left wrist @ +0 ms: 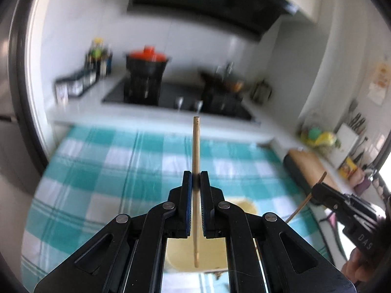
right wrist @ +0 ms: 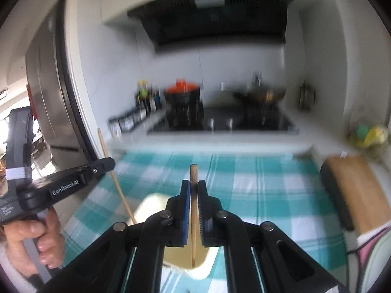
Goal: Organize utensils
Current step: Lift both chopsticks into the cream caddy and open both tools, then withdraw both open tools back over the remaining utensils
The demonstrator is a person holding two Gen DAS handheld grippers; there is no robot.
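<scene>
My left gripper [left wrist: 196, 178] is shut on a pale wooden chopstick [left wrist: 196, 146] that stands upright, its thin end hanging over a cream container [left wrist: 182, 254] below. My right gripper [right wrist: 193, 187] is shut on a second chopstick [right wrist: 193, 219], also upright, its tip over the same cream container [right wrist: 151, 202]. Both are held above a teal and white checked cloth [left wrist: 97, 175]. The right gripper with its chopstick shows at the right of the left wrist view [left wrist: 320, 188]. The left gripper shows at the left of the right wrist view [right wrist: 107, 164].
A stove with a black pot and orange lid [left wrist: 146, 58] and a dark pan [left wrist: 220, 83] lies behind the cloth. A wooden cutting board [right wrist: 354, 195] sits to the right. A bottle rack [left wrist: 97, 58] stands at the back left. A fridge [right wrist: 48, 97] is on the left.
</scene>
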